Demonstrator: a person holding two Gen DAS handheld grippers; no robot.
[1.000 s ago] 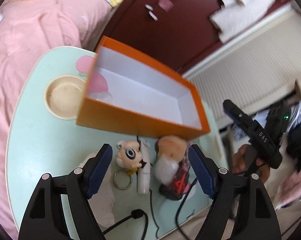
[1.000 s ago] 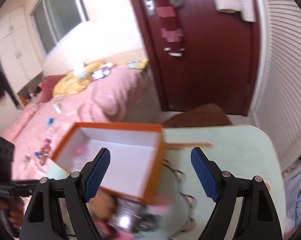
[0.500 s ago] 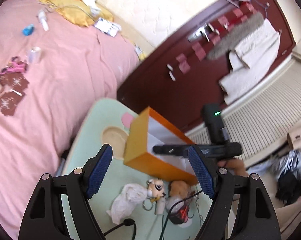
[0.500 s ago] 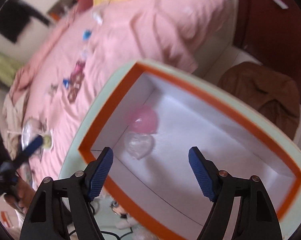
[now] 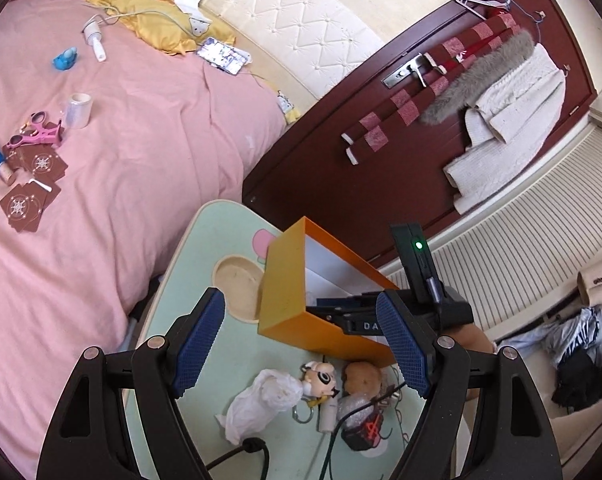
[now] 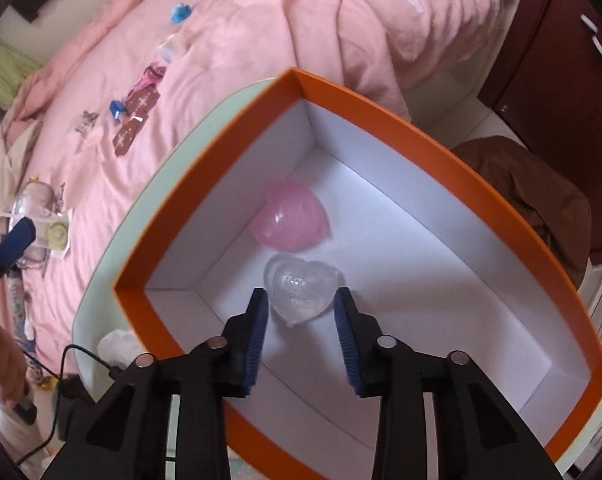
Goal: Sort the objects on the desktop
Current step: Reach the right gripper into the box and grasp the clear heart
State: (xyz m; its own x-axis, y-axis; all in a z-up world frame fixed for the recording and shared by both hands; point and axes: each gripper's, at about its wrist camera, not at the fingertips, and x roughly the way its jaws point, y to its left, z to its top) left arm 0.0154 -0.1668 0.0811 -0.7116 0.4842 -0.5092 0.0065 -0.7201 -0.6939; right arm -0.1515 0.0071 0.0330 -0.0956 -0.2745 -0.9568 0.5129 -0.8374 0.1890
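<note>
While the right gripper [image 6: 301, 308] is narrowed around the clear heart [image 6: 301, 294] inside the orange box [image 6: 441, 156], contact cannot be told. Its tip points toward the gripper. Behind it lies the pink heart [image 6: 289, 220]. Beside the box, a keychain figure [image 5: 321, 378] and tissue [image 5: 261, 404] are left; the left gripper [image 5: 299, 350] is held wide.

A pink bed [image 5: 141, 152] carries a yellow pillow [image 5: 157, 16], brown cards [image 5: 33, 184] and a blue toy [image 5: 65, 59]. A white cardigan [image 5: 509, 120] and striped scarf [image 5: 433, 84] hang on the dark red door [image 5: 333, 184].
</note>
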